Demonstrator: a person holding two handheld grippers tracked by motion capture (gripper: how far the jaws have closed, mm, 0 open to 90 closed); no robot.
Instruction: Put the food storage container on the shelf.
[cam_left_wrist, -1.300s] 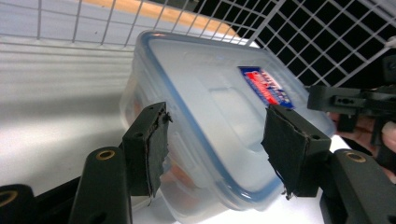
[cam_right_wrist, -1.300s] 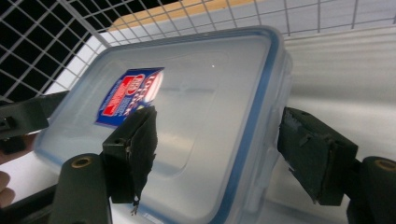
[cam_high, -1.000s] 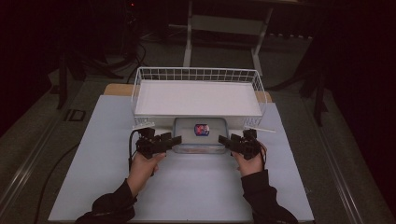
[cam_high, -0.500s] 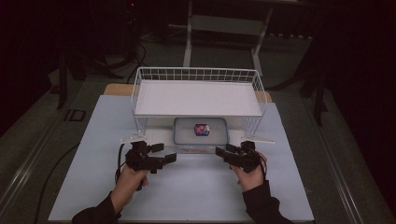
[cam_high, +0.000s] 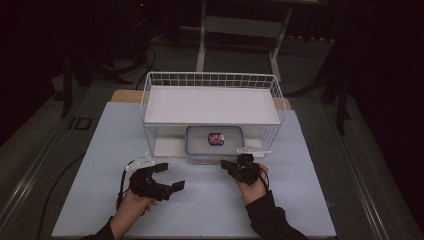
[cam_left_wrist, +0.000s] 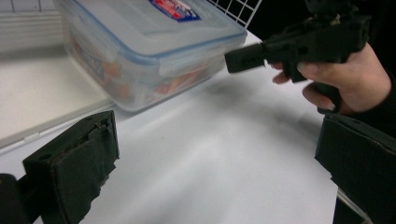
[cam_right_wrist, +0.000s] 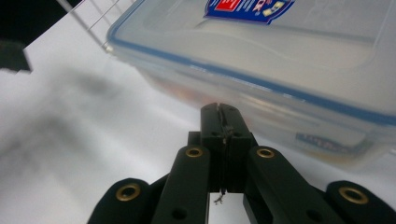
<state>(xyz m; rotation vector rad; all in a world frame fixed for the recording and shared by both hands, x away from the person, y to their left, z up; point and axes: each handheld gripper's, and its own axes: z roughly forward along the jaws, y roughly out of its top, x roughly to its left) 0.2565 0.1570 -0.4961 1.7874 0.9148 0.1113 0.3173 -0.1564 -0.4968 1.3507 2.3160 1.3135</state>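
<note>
The clear plastic food container (cam_high: 214, 144) sits under the white wire shelf rack (cam_high: 212, 102), at the near centre of the rack's lower level, its near edge at the rack's front. The lid has a blue seal line and carries a red and blue label (cam_high: 216, 138); the lettering on this label is too blurred to read. In the right gripper view, a small blue print on the container's near lid flap (cam_right_wrist: 327, 140) is also illegible. Orange and red contents show through the container wall in the left gripper view.

The left gripper (cam_high: 167, 177) is held over the white table surface (cam_high: 300, 200), to the near left of the container and apart from it. Its jaws have just been opening and stand wide, with nothing between them.

The right gripper (cam_high: 226, 164) is held at the near right of the container, its tip just beside the container's near wall. Its jaws have just been closing and are pressed together, with nothing held between them.
</note>
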